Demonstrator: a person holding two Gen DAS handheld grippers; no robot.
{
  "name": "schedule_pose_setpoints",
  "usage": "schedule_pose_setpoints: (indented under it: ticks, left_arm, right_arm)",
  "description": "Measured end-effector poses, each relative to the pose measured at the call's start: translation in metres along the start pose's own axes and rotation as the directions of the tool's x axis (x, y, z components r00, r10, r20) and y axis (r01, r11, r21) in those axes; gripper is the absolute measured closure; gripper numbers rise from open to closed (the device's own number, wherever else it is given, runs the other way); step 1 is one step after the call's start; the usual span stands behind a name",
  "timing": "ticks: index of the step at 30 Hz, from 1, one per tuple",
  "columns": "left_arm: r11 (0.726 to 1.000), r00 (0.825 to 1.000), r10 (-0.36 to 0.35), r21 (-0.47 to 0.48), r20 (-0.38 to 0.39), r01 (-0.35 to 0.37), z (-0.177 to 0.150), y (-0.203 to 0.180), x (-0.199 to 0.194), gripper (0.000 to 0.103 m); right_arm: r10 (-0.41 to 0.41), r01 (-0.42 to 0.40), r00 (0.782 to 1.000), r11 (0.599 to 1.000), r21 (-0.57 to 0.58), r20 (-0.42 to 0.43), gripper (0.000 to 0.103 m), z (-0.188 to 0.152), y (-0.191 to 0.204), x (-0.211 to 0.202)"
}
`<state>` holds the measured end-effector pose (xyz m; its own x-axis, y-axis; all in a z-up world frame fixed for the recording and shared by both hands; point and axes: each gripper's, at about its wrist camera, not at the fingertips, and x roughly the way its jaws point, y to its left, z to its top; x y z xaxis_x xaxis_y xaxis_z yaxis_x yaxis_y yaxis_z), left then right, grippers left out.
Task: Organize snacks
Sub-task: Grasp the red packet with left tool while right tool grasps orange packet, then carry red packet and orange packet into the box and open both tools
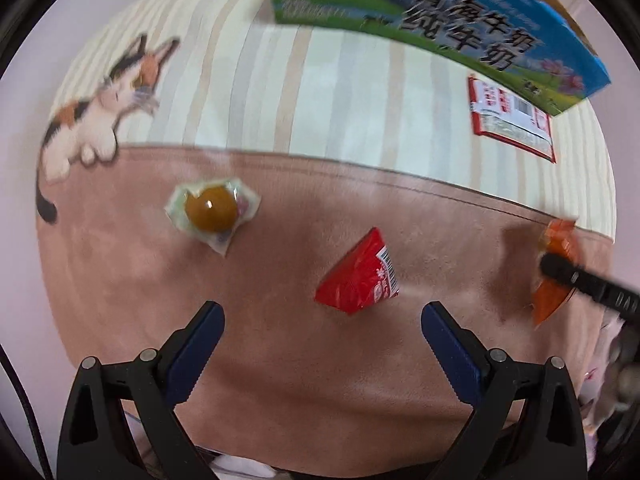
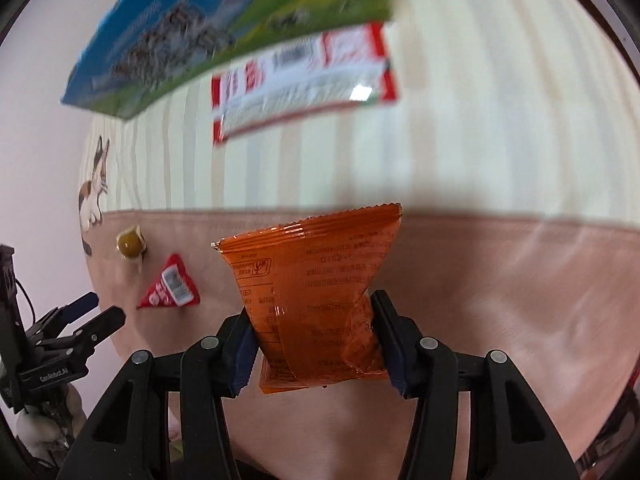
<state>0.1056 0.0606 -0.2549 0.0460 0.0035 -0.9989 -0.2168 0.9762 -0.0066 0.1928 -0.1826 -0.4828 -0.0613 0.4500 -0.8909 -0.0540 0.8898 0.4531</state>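
Observation:
My right gripper [image 2: 314, 320] is shut on an orange snack packet [image 2: 316, 280] and holds it above the pink cloth; the packet and one black finger also show in the left wrist view [image 1: 554, 268]. My left gripper [image 1: 322, 316] is open and empty, just short of a red triangular packet [image 1: 360, 276], which also shows in the right wrist view [image 2: 170, 284]. A clear-wrapped brown round snack [image 1: 211, 209] lies to its left [image 2: 130, 245]. A red-and-white flat packet [image 1: 510, 118] lies by the milk carton box [image 1: 440, 16].
The blue-green milk box [image 2: 224, 28] stands at the back on a striped cream cloth [image 1: 320, 92] with a cat picture [image 1: 96, 116]. The red-and-white packet [image 2: 304, 76] lies in front of it. Pink cloth [image 1: 320, 380] covers the near area.

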Motion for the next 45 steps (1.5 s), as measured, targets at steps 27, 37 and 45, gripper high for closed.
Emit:
schedule_pose_setpoints:
  ticks: [27, 37, 45]
  left_arm:
    - [0.973, 0.973, -0.22, 0.051, -0.068, 0.223, 0.025, -0.003, 0.021, 0.063]
    - [0.928, 0.927, -0.364, 0.116, 0.093, 0.353, 0.065, -0.009, -0.097, 0.063]
    - [0.929, 0.911, -0.358, 0.175, 0.203, 0.326, 0.154, -0.029, -0.152, 0.063]
  right_arm:
    - [-0.063, 0.059, 0.997, 0.995, 0.085, 0.052, 0.048, -0.022, 0.06, 0.02]
    - [0.062, -0.068, 0.973, 0.997, 0.02, 0.224, 0.048, 0.022, 0.099, -0.078]
    - [0.012, 0.011, 0.922, 0.998, -0.059, 0.387, 0.048, 0.114, 0.132, -0.153]
